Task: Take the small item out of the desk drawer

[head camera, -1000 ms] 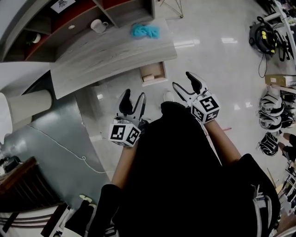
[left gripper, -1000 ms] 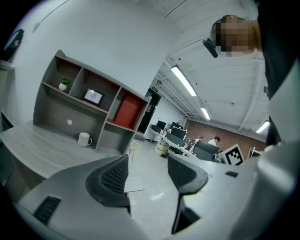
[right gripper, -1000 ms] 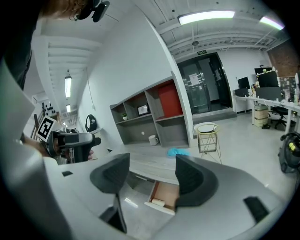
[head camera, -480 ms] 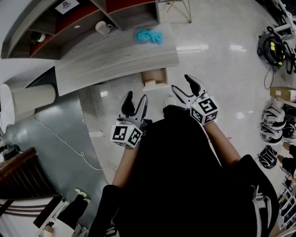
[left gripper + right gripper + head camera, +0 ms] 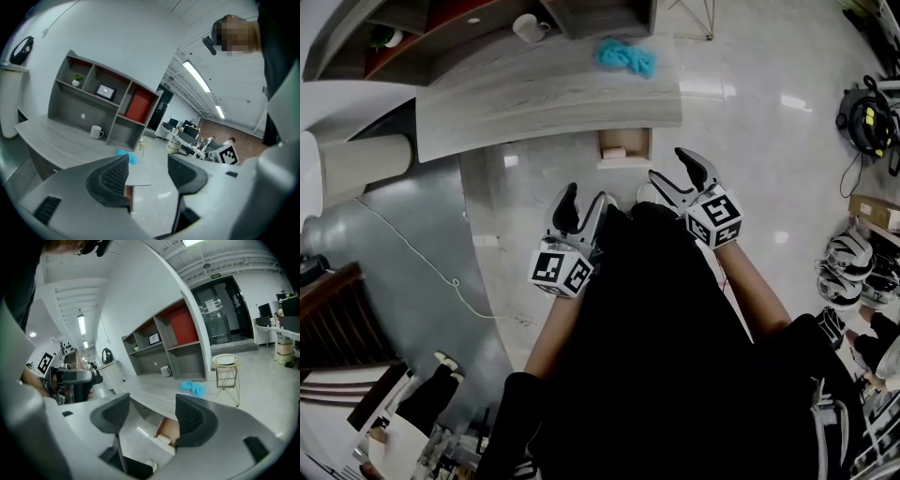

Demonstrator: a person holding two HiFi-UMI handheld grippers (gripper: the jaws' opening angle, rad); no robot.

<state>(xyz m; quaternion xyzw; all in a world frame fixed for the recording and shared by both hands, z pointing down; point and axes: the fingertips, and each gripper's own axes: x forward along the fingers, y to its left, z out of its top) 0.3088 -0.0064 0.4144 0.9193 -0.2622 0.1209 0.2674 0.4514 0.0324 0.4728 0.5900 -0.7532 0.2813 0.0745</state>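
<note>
Left gripper [image 5: 583, 199] and right gripper [image 5: 672, 166], jaws wide and empty, sit mid-frame below the open drawer [image 5: 639, 141] (upper centre); best to reach in squarely and straddle the small pale item [image 5: 615, 152].

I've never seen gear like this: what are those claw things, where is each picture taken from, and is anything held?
A person wears a head camera; that view looks down over their body. Each hand holds a two-jaw grabbing tool: the left gripper and the right gripper. The other two pictures come from cameras riding on those tools, looking along the jaws. Both are open and hold nothing. Ahead stands a grey desk with a white mug and a blue cloth on it. Its drawer is open, with a small pale item inside.
</note>
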